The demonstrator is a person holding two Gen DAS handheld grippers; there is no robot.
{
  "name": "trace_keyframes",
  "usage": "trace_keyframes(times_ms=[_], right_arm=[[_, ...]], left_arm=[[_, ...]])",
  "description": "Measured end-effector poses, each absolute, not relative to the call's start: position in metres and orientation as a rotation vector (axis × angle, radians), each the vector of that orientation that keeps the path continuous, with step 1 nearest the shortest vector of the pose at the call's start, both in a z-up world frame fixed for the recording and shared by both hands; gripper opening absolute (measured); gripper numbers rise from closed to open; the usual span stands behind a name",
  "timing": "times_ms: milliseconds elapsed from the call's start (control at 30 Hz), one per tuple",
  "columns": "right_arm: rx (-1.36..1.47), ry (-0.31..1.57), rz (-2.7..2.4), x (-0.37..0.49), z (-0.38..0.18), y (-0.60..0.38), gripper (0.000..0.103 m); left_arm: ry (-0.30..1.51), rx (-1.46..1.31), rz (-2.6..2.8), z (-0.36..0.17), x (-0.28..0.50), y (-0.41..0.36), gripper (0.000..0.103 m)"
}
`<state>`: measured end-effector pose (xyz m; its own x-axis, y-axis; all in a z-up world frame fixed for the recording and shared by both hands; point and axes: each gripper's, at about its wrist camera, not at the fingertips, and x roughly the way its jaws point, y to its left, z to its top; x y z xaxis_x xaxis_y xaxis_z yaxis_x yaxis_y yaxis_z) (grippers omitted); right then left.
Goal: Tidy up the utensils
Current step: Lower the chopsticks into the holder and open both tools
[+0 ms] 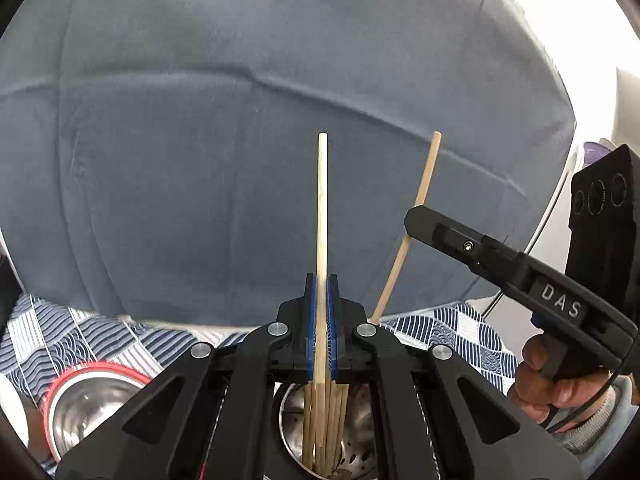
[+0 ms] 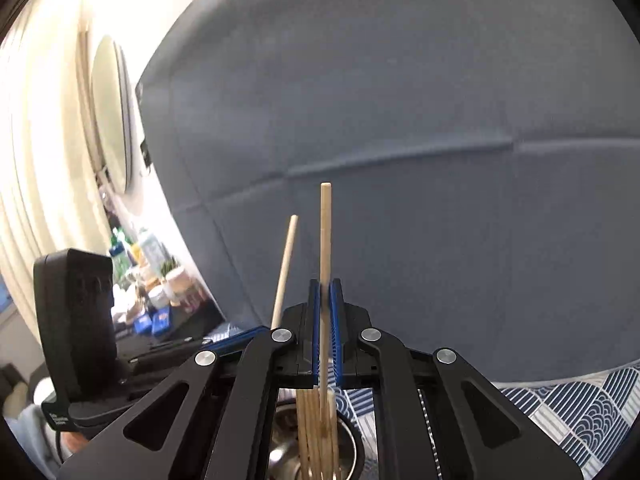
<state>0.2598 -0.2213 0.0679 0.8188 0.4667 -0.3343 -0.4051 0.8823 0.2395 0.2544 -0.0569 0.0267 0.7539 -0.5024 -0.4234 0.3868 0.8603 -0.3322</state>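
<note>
Over the steel holder (image 1: 352, 440) on the patterned cloth (image 1: 80, 340), both grippers stand upright, left gripper (image 1: 321, 280) and right gripper (image 2: 325, 284), each pinching one chopstick (image 1: 322, 200) (image 2: 325, 232) narrowly. Lowered off-line, either stick could jam against the bundle (image 2: 316, 432) and tip the holder.

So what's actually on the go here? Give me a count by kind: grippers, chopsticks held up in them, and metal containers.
Grippers: 2, the left gripper and the right gripper
Chopsticks held up: 2, the pale chopstick and the tan chopstick
Metal containers: 2, the perforated metal holder with more sticks in it, and the red-rimmed steel bowl
Total: 6
</note>
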Motion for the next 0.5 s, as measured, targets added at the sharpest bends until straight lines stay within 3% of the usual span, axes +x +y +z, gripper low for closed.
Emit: trace_keyframes(times_ms=[433,500], right_arm=[[0.137,0.516,0.452,0.245,0.016,-0.215,0.009],[0.122,0.523,0.446,0.242,0.018,-0.215,0.009]], left_arm=[[0.562,-0.226,-0.507,-0.006,0.236,-0.063,0.005],[0.565,-0.231,-0.494,-0.006,0.233,-0.061,0.011]])
